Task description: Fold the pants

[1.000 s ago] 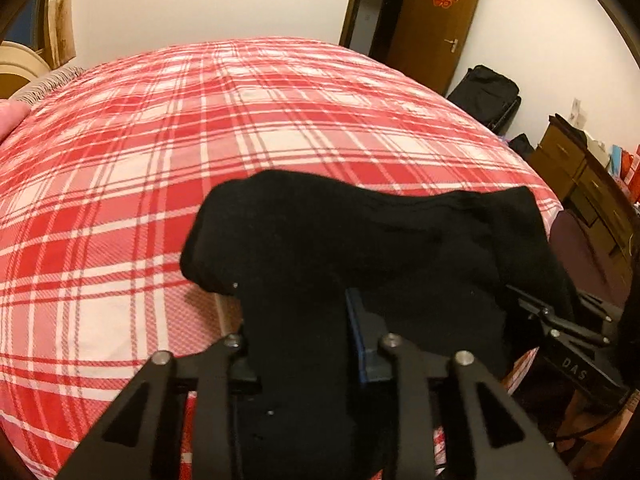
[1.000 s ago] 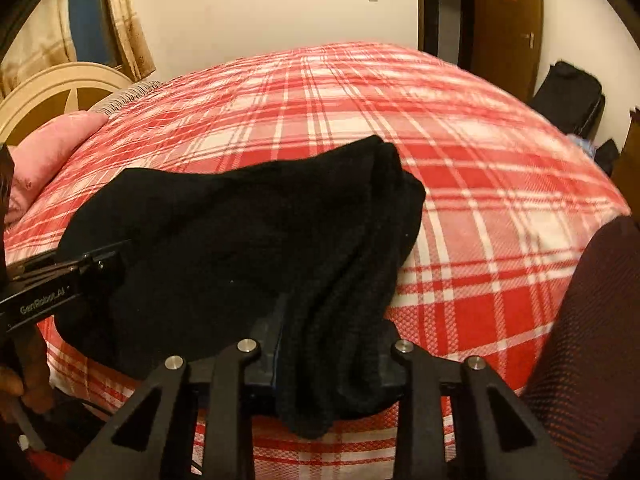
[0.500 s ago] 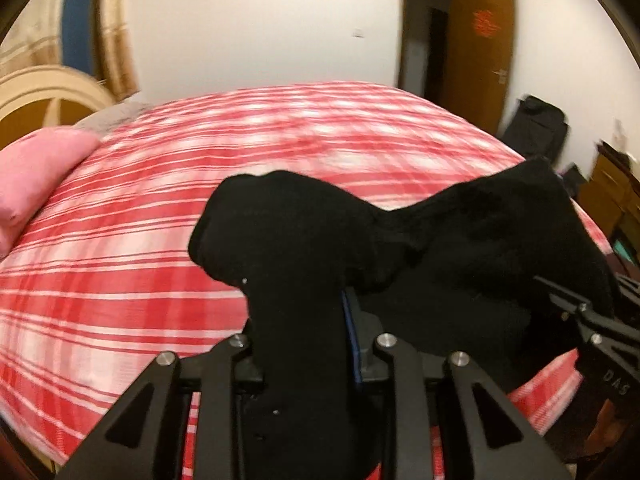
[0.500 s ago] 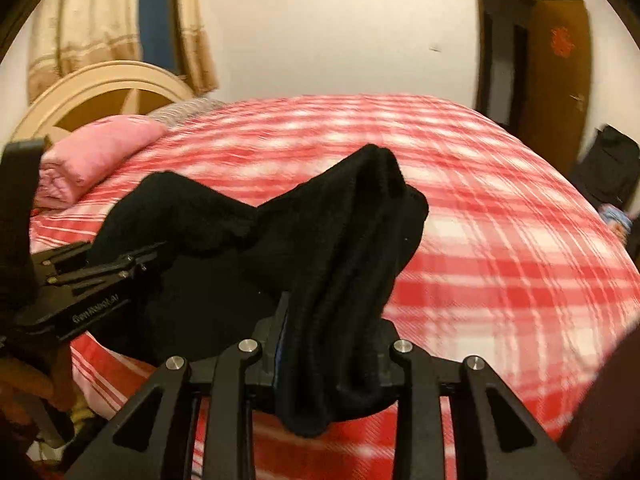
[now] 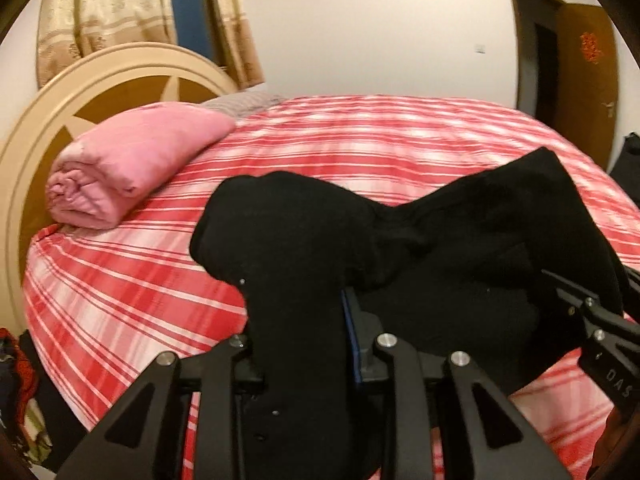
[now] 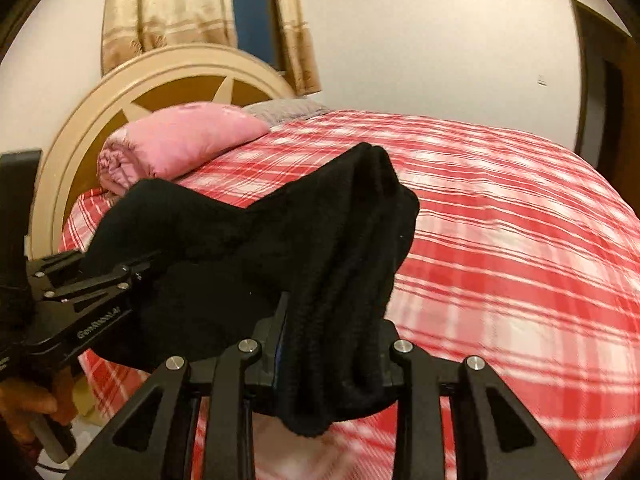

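Observation:
The black pants (image 5: 420, 232) hang bunched between my two grippers, lifted above the red plaid bed (image 5: 360, 148). My left gripper (image 5: 308, 320) is shut on one end of the pants, with cloth draped over its fingers. My right gripper (image 6: 328, 332) is shut on the other end (image 6: 348, 240), where ribbed folds hang down past the jaws. Each gripper shows in the other's view: the right one at the right edge (image 5: 600, 340), the left one at the left edge (image 6: 80, 292). The fingertips are hidden by cloth.
A folded pink blanket (image 5: 132, 160) lies at the head of the bed by the round cream headboard (image 5: 48, 120). Curtains (image 6: 168, 4) hang behind it. A brown door (image 5: 588, 64) stands at the far right. The bed (image 6: 500, 240) spreads out ahead.
Both grippers have swung left toward the headboard, still holding the pants. The pink blanket and curtains have come into view. The pants now hang higher above the bed.

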A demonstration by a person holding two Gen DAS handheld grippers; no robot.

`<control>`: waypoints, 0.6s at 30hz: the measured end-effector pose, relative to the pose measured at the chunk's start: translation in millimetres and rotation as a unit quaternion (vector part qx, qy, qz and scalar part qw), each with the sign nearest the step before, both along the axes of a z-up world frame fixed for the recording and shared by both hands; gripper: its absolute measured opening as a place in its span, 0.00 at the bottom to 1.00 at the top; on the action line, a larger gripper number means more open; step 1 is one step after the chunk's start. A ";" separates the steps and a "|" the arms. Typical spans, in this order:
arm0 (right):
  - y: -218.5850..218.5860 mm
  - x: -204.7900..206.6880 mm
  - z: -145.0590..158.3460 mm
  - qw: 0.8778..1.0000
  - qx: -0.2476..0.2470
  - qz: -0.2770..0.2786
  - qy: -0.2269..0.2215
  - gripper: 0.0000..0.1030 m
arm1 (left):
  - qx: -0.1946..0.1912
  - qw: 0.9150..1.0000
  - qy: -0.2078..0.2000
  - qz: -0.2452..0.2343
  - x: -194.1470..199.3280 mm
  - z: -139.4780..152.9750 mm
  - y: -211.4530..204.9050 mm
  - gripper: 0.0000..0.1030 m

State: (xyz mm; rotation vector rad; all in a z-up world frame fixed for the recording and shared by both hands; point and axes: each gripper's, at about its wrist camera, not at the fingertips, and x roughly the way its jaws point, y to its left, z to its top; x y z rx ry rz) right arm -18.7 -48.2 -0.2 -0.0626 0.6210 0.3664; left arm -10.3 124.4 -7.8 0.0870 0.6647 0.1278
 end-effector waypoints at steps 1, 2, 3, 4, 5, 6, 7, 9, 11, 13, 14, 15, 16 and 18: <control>8.5 9.9 -7.5 1.000 -0.004 0.003 0.004 0.30 | 0.009 1.000 0.002 0.008 5.3 -7.1 5.7 0.27; 13.1 18.4 -13.2 1.000 -0.009 0.005 0.007 0.30 | 0.011 1.000 0.006 0.014 10.5 -12.2 9.2 0.27; 18.7 25.1 -19.9 1.000 -0.015 0.007 0.010 0.30 | 0.010 1.000 0.011 0.020 13.7 -17.5 13.4 0.27; 24.7 32.5 -26.9 1.000 -0.025 0.009 0.014 0.30 | 0.004 0.999 0.023 0.027 20.2 -25.8 18.9 0.27; 31.2 40.3 -34.0 0.999 -0.039 0.010 0.017 0.30 | -0.002 0.999 0.027 0.033 22.7 -29.6 21.9 0.27; 35.2 46.3 -39.8 0.998 -0.053 0.009 0.020 0.30 | -0.005 0.999 0.031 0.037 24.1 -32.9 23.3 0.27; 37.6 51.2 -46.3 0.997 -0.067 0.008 0.024 0.30 | -0.008 0.998 0.037 0.040 27.5 -39.2 26.2 0.27; 39.0 58.5 -53.9 0.996 -0.079 0.009 0.034 0.31 | -0.009 0.998 0.047 0.040 28.9 -45.7 29.3 0.31; 37.2 65.6 -58.5 0.996 -0.080 0.013 0.043 0.32 | -0.012 0.998 0.050 0.041 28.3 -48.9 31.6 0.37; 33.8 68.6 -61.6 0.996 -0.079 0.013 0.049 0.35 | -0.012 0.998 0.048 0.040 24.2 -48.5 35.2 0.47; 32.6 68.8 -62.5 0.995 -0.077 0.014 0.054 0.37 | -0.014 0.998 0.047 0.039 22.0 -48.4 38.3 0.56; 30.0 71.8 -63.5 0.996 -0.069 0.015 0.061 0.40 | -0.016 0.998 0.046 0.040 20.0 -48.3 42.9 0.67; 24.3 70.7 -62.2 0.996 -0.063 0.014 0.063 0.45 | -0.019 0.998 0.047 0.042 16.2 -47.4 47.7 0.73; 15.6 72.3 -62.1 0.996 -0.047 0.007 0.072 0.57 | -0.037 0.997 0.046 0.045 4.4 -44.7 64.1 0.84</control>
